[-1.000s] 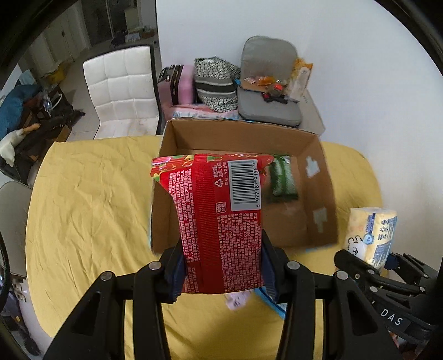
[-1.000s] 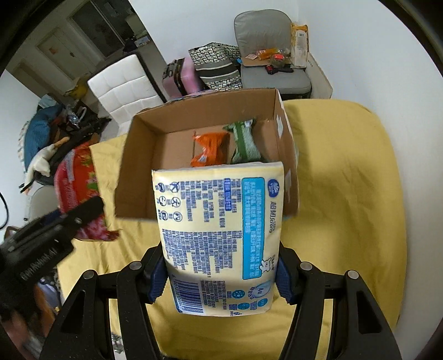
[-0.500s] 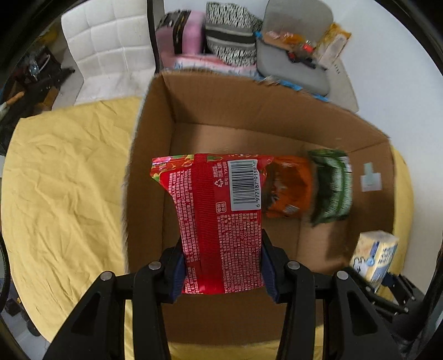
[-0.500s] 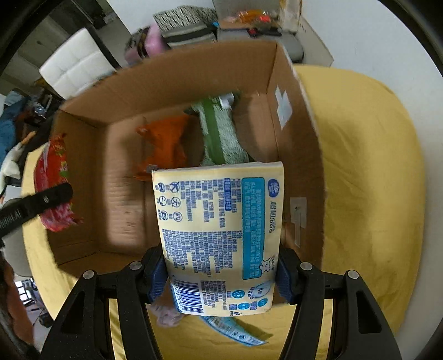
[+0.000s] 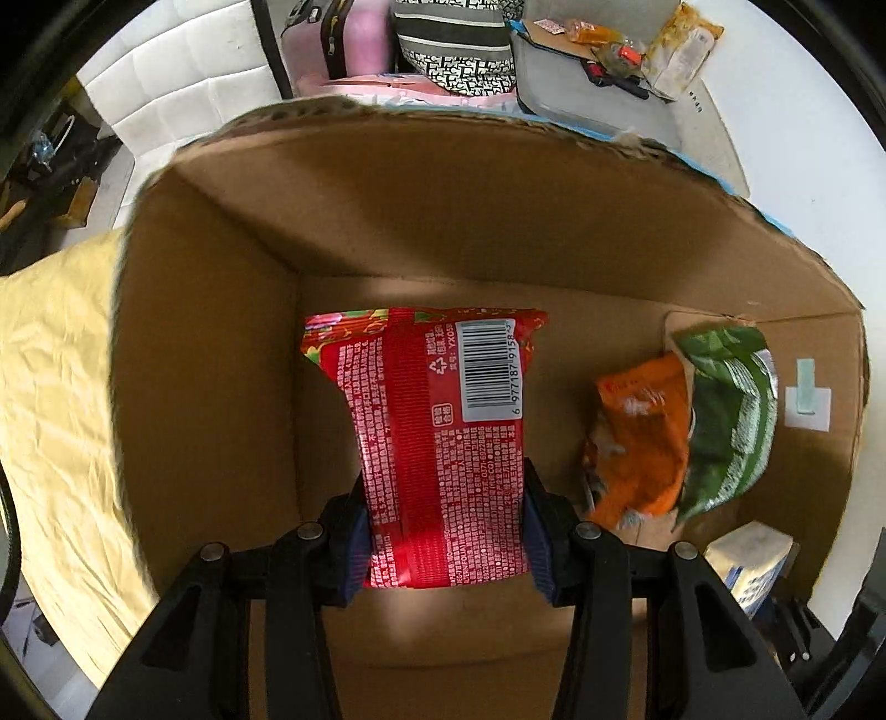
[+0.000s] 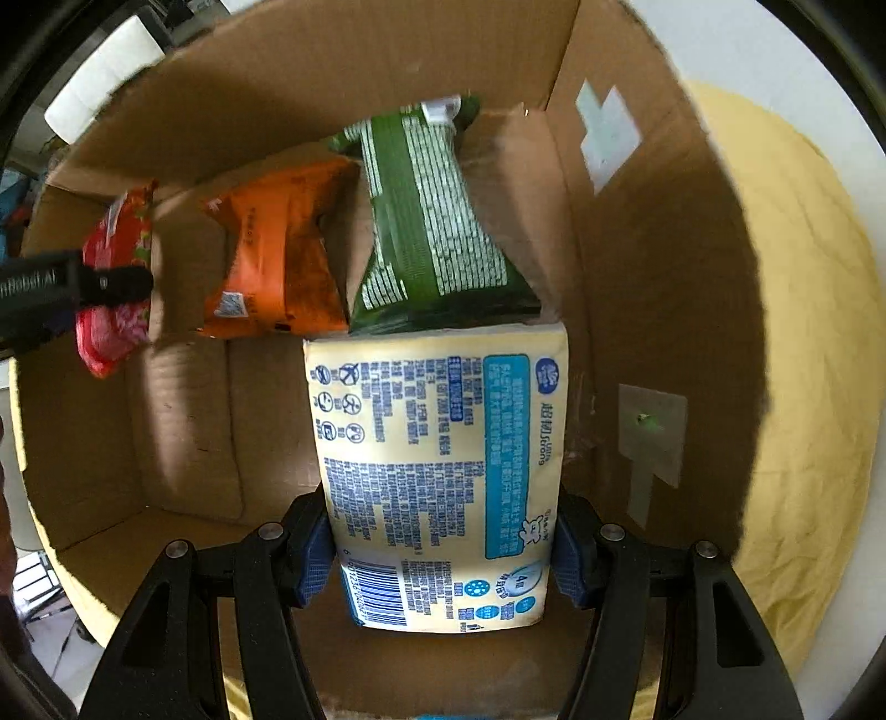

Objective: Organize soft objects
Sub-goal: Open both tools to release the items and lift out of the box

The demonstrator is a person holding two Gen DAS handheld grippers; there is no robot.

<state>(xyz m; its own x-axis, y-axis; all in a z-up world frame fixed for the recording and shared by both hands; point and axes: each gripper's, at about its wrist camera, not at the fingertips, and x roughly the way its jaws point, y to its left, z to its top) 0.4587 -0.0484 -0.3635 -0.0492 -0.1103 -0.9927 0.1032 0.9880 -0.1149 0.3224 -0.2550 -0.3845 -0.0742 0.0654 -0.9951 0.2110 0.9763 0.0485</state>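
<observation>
My left gripper (image 5: 443,531) is shut on a red snack packet (image 5: 437,443) and holds it inside the open cardboard box (image 5: 210,343), near its left wall. My right gripper (image 6: 443,543) is shut on a yellow tissue pack (image 6: 443,476) and holds it inside the same box (image 6: 653,288), near the right wall. An orange packet (image 6: 277,260) and a green packet (image 6: 426,221) lie on the box floor ahead; both also show in the left wrist view, orange (image 5: 637,437) and green (image 5: 725,410). The red packet (image 6: 113,310) shows at the left of the right wrist view.
The box stands on a yellow cloth (image 5: 50,387) over the table. Behind it are a white chair (image 5: 183,72), a pink suitcase (image 5: 343,44), a patterned bag (image 5: 454,44) and a grey seat (image 5: 587,94) with clutter. A white wall is at the right.
Both grippers have moved forward and down into the box with their packs. The box now fills both views. The tissue pack now sits just behind the green packet.
</observation>
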